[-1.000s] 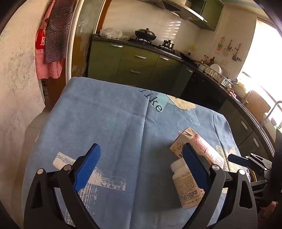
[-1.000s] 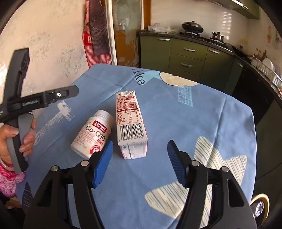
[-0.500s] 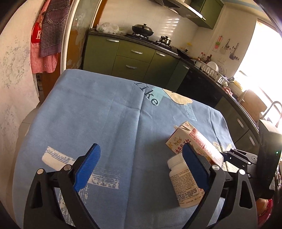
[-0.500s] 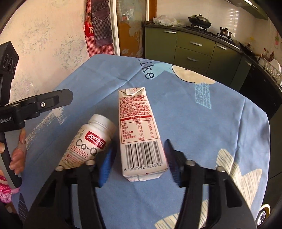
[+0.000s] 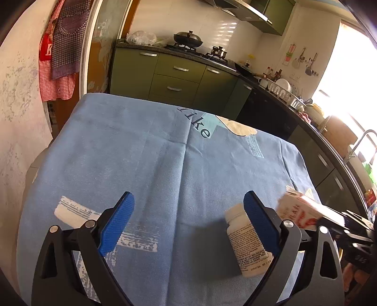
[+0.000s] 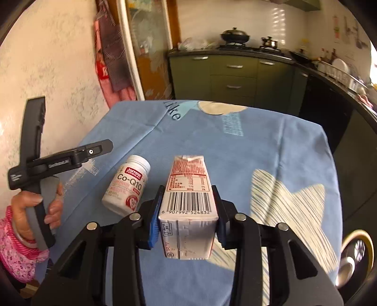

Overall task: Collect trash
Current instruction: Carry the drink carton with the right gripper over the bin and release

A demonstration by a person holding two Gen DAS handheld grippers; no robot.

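A table draped in a blue cloth [image 5: 141,150] with pale printed patches fills the lower middle of both views. Behind it, along the top of the frame, runs a row of green cabinets [image 5: 174,77] under a dark counter carrying a lidded wok [image 5: 188,38]. White tiles [image 5: 188,18] cover the wall above. At upper left hang checked aprons [image 5: 60,51] beside a mottled cream wall [image 5: 16,98]. Strong daylight pours from a window [image 5: 353,77] at right.
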